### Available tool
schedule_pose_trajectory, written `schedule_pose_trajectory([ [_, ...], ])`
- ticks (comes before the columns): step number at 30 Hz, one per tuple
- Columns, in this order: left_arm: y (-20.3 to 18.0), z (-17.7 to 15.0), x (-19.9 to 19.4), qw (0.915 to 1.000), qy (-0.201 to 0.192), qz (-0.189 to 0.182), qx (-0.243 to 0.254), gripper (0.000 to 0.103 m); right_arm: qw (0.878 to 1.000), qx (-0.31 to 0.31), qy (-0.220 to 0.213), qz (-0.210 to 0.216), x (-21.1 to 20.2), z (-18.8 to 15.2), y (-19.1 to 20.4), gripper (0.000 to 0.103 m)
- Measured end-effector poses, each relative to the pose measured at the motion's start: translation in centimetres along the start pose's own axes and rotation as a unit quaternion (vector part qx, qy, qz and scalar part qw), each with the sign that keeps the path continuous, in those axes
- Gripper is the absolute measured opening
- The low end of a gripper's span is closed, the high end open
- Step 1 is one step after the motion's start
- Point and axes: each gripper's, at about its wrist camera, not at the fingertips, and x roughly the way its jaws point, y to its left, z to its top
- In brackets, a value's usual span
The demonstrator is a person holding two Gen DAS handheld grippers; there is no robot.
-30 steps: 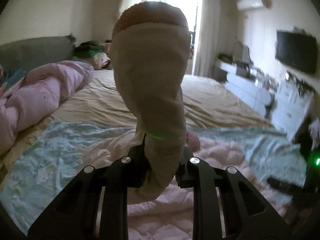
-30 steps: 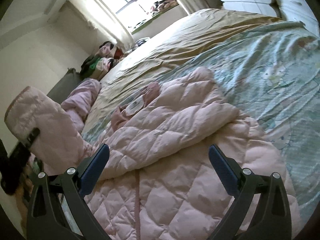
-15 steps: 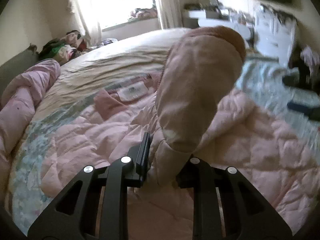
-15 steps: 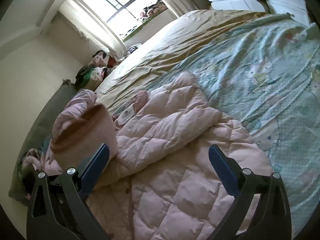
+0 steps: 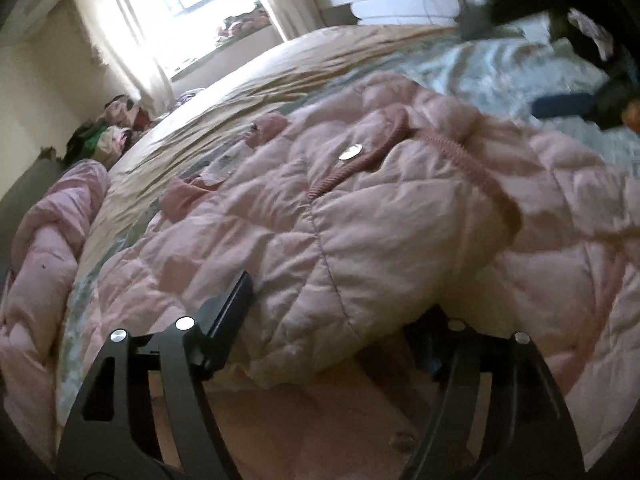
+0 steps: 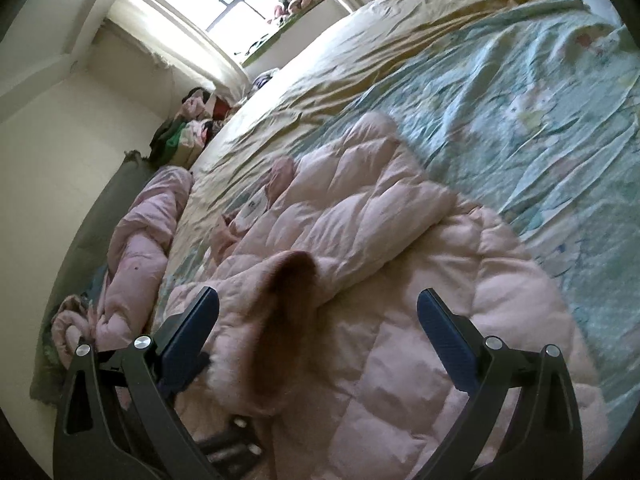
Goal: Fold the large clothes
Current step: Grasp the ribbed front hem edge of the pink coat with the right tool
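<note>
The bare teal sheet (image 6: 520, 92) beside the pink jacket (image 6: 360, 216) lies open; a rolled quilt (image 6: 136, 240) blocks the other side.

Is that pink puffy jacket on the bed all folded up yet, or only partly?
Partly folded. One sleeve lies across the jacket body, the other sleeve has just landed on top, and the lower part remains spread.

Quilted jacket (image 5: 360, 240): pale pink, darker rose ribbed trim, one silver snap. Bedsheet (image 6: 520, 120): light blue-green, cartoon print. Cover (image 6: 340, 60) beyond it: plain tan. Rolled duvet (image 6: 136, 240): pink. Gripper pads (image 6: 444, 332): dark blue on black frames.
</note>
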Motion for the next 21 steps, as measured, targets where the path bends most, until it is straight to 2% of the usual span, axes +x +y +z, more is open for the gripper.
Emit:
schedule_pose_trajectory([
  [2,-0.2,-0.8,-0.6,0.9998,0.006,-0.019,-0.003,0.072,1.0,0.002,0.012,0.006,0.6,-0.1,0.3,0.099],
  [4,0.0,-1.6,-1.4,0.9989,0.007,-0.042,-0.017,0.083,1.0,0.001,0.023,0.011,1.0,-0.1,0.5,0.099],
  [8,2.6,-3.6,-3.6,0.9932,0.005,-0.09,-0.074,0.088,0.998,0.019,0.049,0.03,2.6,-0.1,1.0,0.099],
  [12,7.1,-3.7,-4.2,0.9861,0.007,-0.085,-0.143,0.093,0.998,0.021,0.056,0.035,3.6,0.3,2.0,0.099],
  [15,11.8,-3.2,-4.0,0.976,0.005,-0.074,-0.205,0.094,0.997,0.02,0.064,0.041,4.3,0.5,2.9,0.099],
  [19,16.7,-1.8,-3.4,0.966,-0.002,-0.05,-0.254,0.094,0.997,0.005,0.071,0.029,5.5,0.7,4.2,0.098],
  [21,19.0,-0.9,-2.8,0.9613,-0.003,-0.04,-0.273,0.094,0.997,0.001,0.076,0.02,6.4,0.7,4.6,0.09],
])
